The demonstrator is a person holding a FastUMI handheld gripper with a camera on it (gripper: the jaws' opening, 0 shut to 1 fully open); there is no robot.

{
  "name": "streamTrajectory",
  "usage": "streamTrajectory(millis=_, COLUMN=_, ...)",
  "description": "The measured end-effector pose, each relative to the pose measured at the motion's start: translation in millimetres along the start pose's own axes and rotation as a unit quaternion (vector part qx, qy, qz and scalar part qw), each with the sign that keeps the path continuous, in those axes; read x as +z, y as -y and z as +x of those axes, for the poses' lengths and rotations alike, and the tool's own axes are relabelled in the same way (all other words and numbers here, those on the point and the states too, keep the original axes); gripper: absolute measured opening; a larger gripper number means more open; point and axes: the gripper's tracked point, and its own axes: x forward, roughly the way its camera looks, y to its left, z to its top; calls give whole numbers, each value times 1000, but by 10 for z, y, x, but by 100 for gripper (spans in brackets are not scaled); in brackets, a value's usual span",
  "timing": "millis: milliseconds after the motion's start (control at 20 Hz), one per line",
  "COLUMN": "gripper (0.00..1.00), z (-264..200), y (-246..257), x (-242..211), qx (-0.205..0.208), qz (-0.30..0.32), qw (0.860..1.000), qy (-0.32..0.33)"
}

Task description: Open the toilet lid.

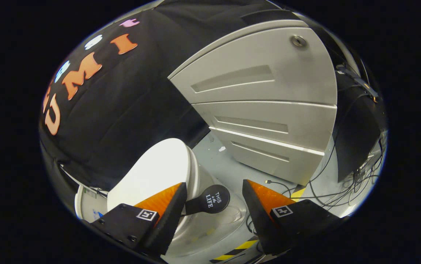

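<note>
A white toilet lid (155, 172) lies just ahead of my left finger, seen at a slant, with its thick rim (195, 176) turned toward the gap between the fingers. A round black handle (212, 200) with white lettering sticks out from that rim; its stem runs behind my left finger (170, 209). The pale toilet body (203, 227) shows below the handle. My gripper (214, 182) is open. The handle sits between the fingers, close to the left one and well apart from the right finger (261, 205). I cannot tell how far the lid is raised.
A grey metal drawer cabinet (261, 102) with a round lock stands beyond the toilet on a pale floor (225, 161). Loose black cables (342, 190) trail past my right finger, beside a dark panel (357, 139). Yellow-black tape (236, 250) marks the floor near the toilet's base.
</note>
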Motion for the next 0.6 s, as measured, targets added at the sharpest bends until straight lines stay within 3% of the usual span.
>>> streamTrajectory(millis=200, gripper=79, z=-29, y=-96, x=-192, qx=38, qz=70, qw=995, qy=-58)
streamTrajectory(millis=300, gripper=65, z=-36, y=-133, x=-176, qx=49, qz=105, qw=991, qy=-62)
streamTrajectory(millis=600, gripper=33, z=-114, y=-146, x=-78, qx=63, qz=144, qw=984, qy=-78)
